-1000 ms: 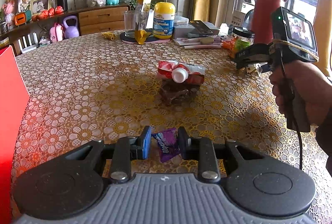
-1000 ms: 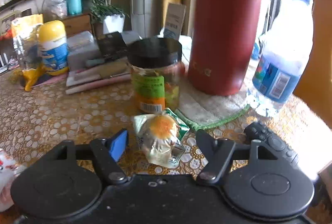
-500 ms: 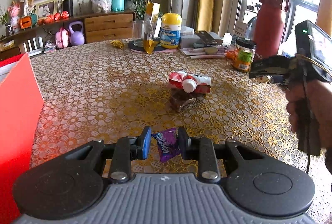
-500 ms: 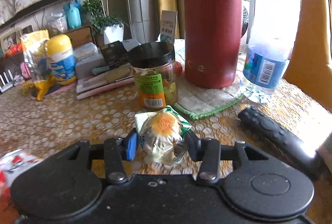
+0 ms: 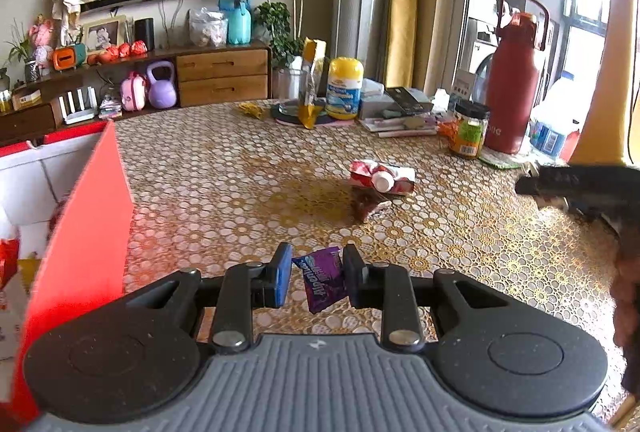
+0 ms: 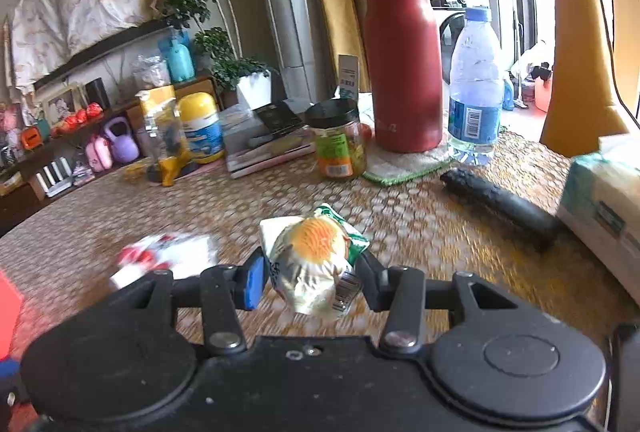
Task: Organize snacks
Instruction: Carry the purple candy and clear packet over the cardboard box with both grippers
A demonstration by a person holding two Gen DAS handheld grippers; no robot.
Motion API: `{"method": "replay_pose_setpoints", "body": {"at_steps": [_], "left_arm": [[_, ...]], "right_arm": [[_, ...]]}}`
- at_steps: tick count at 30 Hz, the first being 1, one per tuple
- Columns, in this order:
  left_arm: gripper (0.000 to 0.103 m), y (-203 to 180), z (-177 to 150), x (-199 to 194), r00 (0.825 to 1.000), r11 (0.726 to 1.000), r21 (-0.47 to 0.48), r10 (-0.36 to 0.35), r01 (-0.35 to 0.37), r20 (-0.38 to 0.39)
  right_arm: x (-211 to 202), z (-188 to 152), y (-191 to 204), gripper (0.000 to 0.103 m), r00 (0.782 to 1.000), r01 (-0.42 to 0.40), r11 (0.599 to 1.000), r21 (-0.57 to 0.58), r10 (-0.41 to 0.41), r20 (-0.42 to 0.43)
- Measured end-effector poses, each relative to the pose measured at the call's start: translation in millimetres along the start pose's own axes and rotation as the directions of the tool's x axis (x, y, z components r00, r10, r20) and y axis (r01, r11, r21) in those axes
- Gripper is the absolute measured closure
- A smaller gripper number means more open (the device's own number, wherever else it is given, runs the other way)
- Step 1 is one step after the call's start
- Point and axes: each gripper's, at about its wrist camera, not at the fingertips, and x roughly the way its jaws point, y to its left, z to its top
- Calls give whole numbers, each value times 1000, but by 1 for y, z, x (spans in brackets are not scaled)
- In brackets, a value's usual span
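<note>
My left gripper [image 5: 316, 274] is shut on a small purple candy packet [image 5: 323, 279], held above the patterned table. A red box [image 5: 86, 216] with a white inside stands open at the left, close beside that gripper. My right gripper [image 6: 310, 272] is shut on a white and green snack pack with an orange picture [image 6: 316, 252], lifted off the table. A red and white snack pouch [image 5: 380, 178] lies mid-table on a brown wrapper [image 5: 366, 202]; the pouch [image 6: 168, 258] shows blurred in the right wrist view. The right gripper's body [image 5: 580, 184] enters the left wrist view from the right edge.
At the table's far side stand a red flask [image 6: 402, 64], a water bottle [image 6: 476, 88], a black-lidded jar [image 6: 338, 142], a yellow-capped bottle [image 5: 344, 88], a glass with a yellow bag [image 5: 310, 92] and books [image 6: 272, 148]. A black remote [image 6: 500, 204] and a tissue pack [image 6: 600, 200] lie at the right.
The right gripper closed on the snack pack, lifted it and drew back from the jar toward the left. The left gripper rose and shifted left with the purple packet, bringing the red box closer.
</note>
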Motion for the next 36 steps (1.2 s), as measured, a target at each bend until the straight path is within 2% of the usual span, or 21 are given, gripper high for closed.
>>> {"method": "replay_pose_setpoints", "body": {"at_steps": [7,16,24,36], "left_arm": [[76,16,-1,-27,999,1000,-7,3,-3,33],[76,37,-6,-53,998,1000,-24,7,-6,61],[76,53,-9,-71,997,999,-51,21,-17,81],[76,86,-11,-102,990,993,-103,64,-51,129]], "right_arm": [[-46,-29,23,57,999,-50,998,-25,50,-4],[-78,-60,56,57,995,-95,993,-69,94,-26],[-102,-72,88,57,989,-145,982,-122,143,-26],[-133,-74,134,57,974,-221,955,-197,225,1]]}}
